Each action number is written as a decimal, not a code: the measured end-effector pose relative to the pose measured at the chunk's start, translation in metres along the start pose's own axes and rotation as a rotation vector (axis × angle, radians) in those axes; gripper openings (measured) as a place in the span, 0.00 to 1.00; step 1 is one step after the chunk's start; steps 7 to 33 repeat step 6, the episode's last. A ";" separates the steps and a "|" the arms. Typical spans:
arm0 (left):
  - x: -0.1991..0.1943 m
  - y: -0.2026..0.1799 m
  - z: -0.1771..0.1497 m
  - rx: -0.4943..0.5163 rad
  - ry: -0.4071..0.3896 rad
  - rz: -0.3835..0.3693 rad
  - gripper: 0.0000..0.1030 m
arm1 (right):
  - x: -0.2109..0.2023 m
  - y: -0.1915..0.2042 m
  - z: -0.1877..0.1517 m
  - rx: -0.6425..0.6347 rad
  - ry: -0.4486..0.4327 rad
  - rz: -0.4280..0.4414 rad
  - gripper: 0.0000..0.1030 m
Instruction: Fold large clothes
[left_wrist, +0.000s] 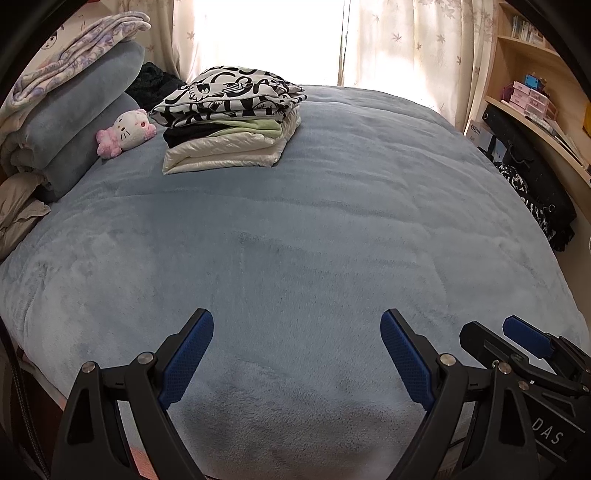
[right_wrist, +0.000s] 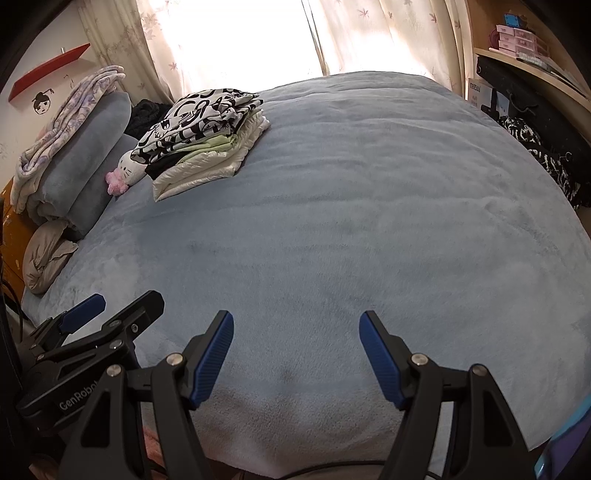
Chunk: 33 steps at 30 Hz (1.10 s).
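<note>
Fingers (left_wrist: 192, 350) spread on both grippers (level, side by side) above bedspread (left_wrist: 314, 221).

In front of me the bed (left_wrist: 332, 221) lies under a blue fleece blanket (right_wrist: 351, 221). At its far left a white and pink plush cat (left_wrist: 127, 129) leans against rolled blue bedding (left_wrist: 77, 122), with a floral throw (left_wrist: 70, 59) draped over the top and a beige pillow (right_wrist: 46, 254) below. Pale leaf-print curtains (left_wrist: 406, 40) hang behind, glowing with daylight. On my right, wooden shelves (left_wrist: 532, 107) carry pink boxes (left_wrist: 526, 96), and black items (left_wrist: 532, 184) lie beneath them.
</note>
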<state>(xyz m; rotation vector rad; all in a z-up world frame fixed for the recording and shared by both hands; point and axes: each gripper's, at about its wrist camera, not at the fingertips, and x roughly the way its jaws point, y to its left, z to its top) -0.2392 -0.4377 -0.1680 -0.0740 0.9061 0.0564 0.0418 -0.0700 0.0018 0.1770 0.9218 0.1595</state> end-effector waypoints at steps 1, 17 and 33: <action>0.001 0.000 0.000 0.000 0.003 0.001 0.88 | 0.001 0.000 0.000 0.001 0.003 -0.001 0.69; 0.006 0.003 0.000 -0.008 0.014 0.003 0.88 | 0.005 0.002 0.001 0.001 0.012 -0.004 0.69; 0.006 0.003 0.000 -0.008 0.014 0.003 0.88 | 0.005 0.002 0.001 0.001 0.012 -0.004 0.69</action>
